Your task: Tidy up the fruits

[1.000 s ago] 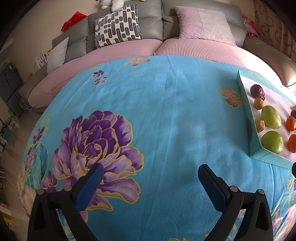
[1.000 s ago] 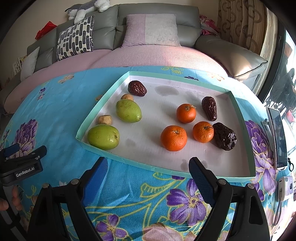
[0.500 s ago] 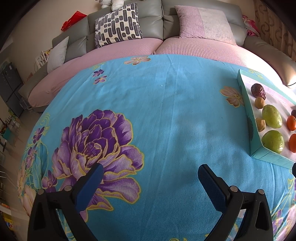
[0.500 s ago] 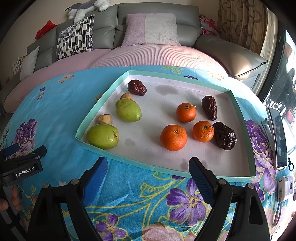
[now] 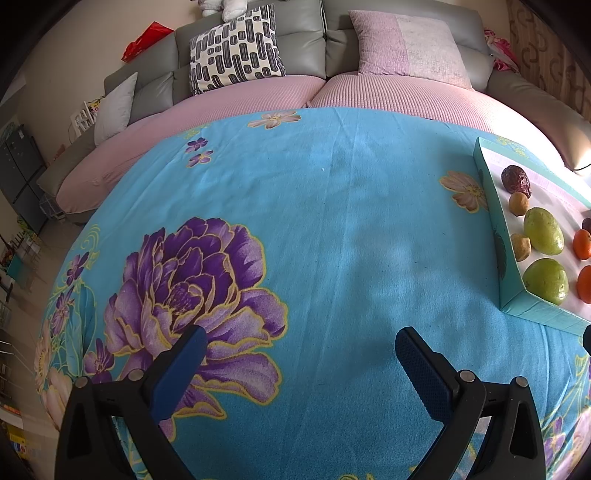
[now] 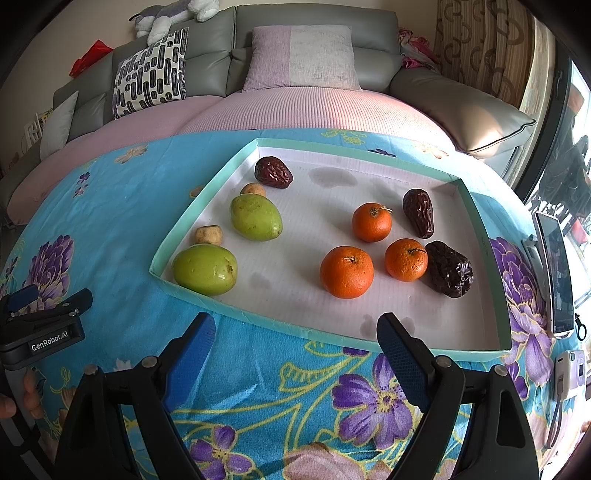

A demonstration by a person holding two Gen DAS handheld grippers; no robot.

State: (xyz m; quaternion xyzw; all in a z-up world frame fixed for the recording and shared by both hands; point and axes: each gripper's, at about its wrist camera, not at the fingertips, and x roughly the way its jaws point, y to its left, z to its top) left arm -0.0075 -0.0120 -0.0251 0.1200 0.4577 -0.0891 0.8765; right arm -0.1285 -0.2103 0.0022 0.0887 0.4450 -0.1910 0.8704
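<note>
A matt, slightly napped cloth (image 5: pixel 332 229) printed with flowers covers the table. The tray (image 6: pixel 369 343) appears to be card or paper, with a ribbed white floor and a matt teal rim. At its 9 o'clock side, two green fruits (image 6: pixel 205 269) show smooth, faintly glossy skin; at 3 o'clock, three oranges (image 6: pixel 346 271) show pebbled, semi-gloss peel. The dates (image 6: pixel 448 268) are seen wrinkled and shiny. The fingers (image 6: pixel 400 354) of the right gripper (image 6: pixel 295 349) carry finely textured blue pads on matt black plastic arms with metal rivets. At 12 o'clock, the sofa (image 6: pixel 314 22) appears smooth grey leather under a ribbed pink cloth cover (image 6: pixel 295 107).
</note>
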